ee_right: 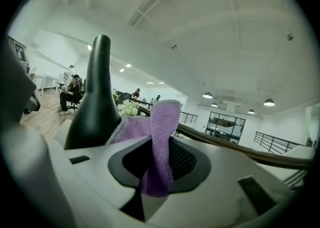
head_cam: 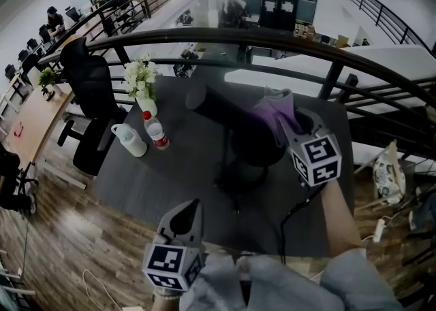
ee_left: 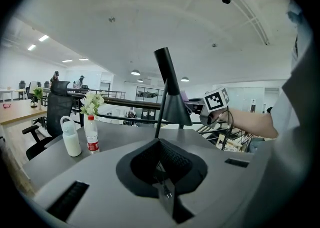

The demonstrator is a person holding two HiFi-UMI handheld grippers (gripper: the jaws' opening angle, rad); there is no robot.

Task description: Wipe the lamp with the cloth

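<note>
- On the dark table, about mid-way back, the black lamp is standing, and the purple cloth is pushed up against the right side of its shade
- right gripper is clamped on the cloth. In the right gripper view a fold of it sticks up from between the jaws with the lamp's black body just beside it on the left, so the grip looks solid imo
- left gripper hangs low at the near edge of the table, jaws pinched together with nothing in them, well apart from the lamp
- reads to me like the actual wiping pass, so the trick is keeping the soft flap of cloth against the shade, not the hard jaw tips, and dragging it along the cone in even overlapping strokes
- I'd go light on pressure. The left gripper view shows the shade sitting on a thin stem, and a sideways shove that high up could rock or swivel the whole thing
- the idle left gripper could come in and steady the stem or base if it starts to wobble
- water bottle, white bottle and the flowers sit off on the left part of the table, well apart from the lamp, so they shouldn't get in the way unless the lamp tips that direction
</note>
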